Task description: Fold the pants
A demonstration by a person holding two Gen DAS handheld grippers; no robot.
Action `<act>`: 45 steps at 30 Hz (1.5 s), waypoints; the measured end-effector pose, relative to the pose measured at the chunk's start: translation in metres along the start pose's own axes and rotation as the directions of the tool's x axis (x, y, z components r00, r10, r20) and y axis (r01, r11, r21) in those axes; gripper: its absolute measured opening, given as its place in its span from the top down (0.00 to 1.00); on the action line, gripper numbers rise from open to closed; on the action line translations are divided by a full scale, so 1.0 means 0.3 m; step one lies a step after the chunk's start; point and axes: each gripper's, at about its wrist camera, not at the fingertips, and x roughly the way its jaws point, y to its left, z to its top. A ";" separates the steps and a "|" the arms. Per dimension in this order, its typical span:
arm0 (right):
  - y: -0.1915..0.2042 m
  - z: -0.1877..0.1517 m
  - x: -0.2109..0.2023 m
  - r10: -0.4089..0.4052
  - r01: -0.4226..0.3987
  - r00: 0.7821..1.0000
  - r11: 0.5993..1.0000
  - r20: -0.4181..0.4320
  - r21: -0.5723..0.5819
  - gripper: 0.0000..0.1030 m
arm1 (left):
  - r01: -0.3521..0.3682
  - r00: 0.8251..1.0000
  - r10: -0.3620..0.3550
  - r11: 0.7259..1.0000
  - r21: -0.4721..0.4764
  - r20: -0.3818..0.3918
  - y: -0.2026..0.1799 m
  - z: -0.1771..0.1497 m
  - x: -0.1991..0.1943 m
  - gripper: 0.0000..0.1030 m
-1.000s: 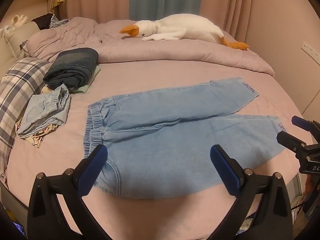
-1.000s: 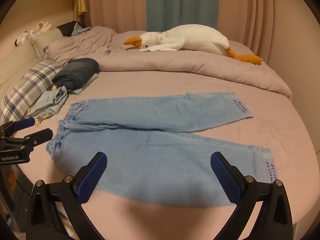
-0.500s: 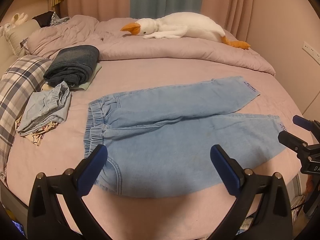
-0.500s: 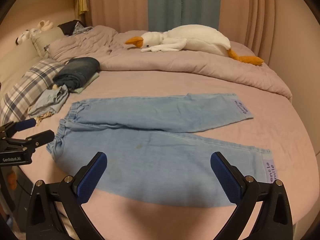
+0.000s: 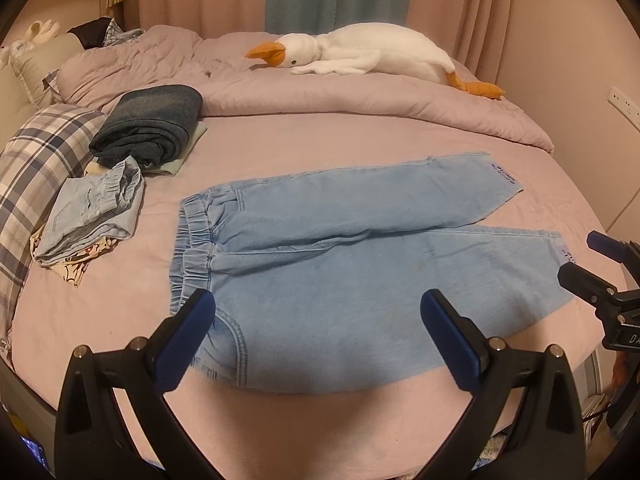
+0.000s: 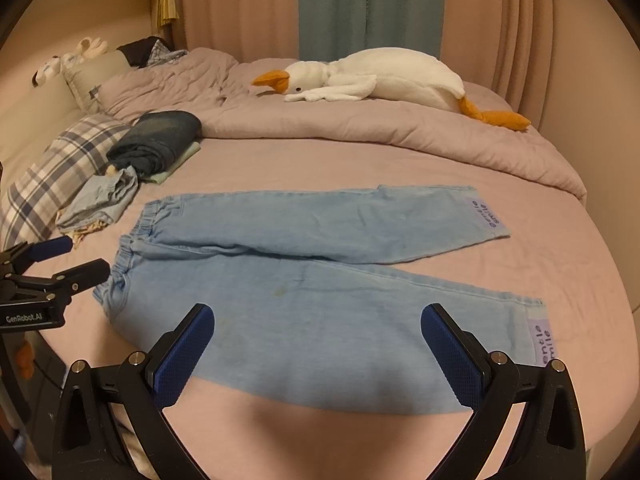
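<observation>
Light blue denim pants (image 5: 340, 248) lie spread flat on the pink bed sheet (image 5: 320, 148), waistband to the left, both legs running right and splayed apart; they also show in the right wrist view (image 6: 320, 276). My left gripper (image 5: 318, 340) is open and empty, hovering over the near edge of the pants by the waistband side. My right gripper (image 6: 318, 348) is open and empty, over the near leg. The right gripper shows at the right edge of the left wrist view (image 5: 592, 264), beside the near cuff. The left gripper shows at the left edge of the right wrist view (image 6: 68, 260), by the waistband.
A pile of folded clothes, dark jeans (image 5: 152, 128) and a light denim piece (image 5: 96, 212), lies at the left by a plaid pillow (image 5: 36, 176). A bunched pink duvet (image 5: 360, 100) with a white goose plush (image 5: 360, 52) lies at the back. A wall stands on the right.
Both views have shifted only slightly; the pants lie as before and both grippers stay open.
</observation>
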 end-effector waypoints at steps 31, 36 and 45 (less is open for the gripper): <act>0.432 -0.272 0.241 0.215 -0.270 0.963 0.780 -0.163 -0.565 0.01 | -0.004 0.979 -0.117 0.802 -0.597 -0.164 0.432 -0.286 0.217 0.27; 0.481 -0.310 0.322 0.170 -0.221 0.975 0.722 -0.141 -0.656 0.33 | -0.042 0.984 -0.069 0.803 -0.595 -0.163 0.469 -0.256 0.270 0.53; 0.539 -0.273 0.330 0.232 -0.267 0.963 0.731 -0.140 -0.628 0.88 | -0.007 0.988 -0.082 0.818 -0.575 -0.128 0.490 -0.278 0.207 0.71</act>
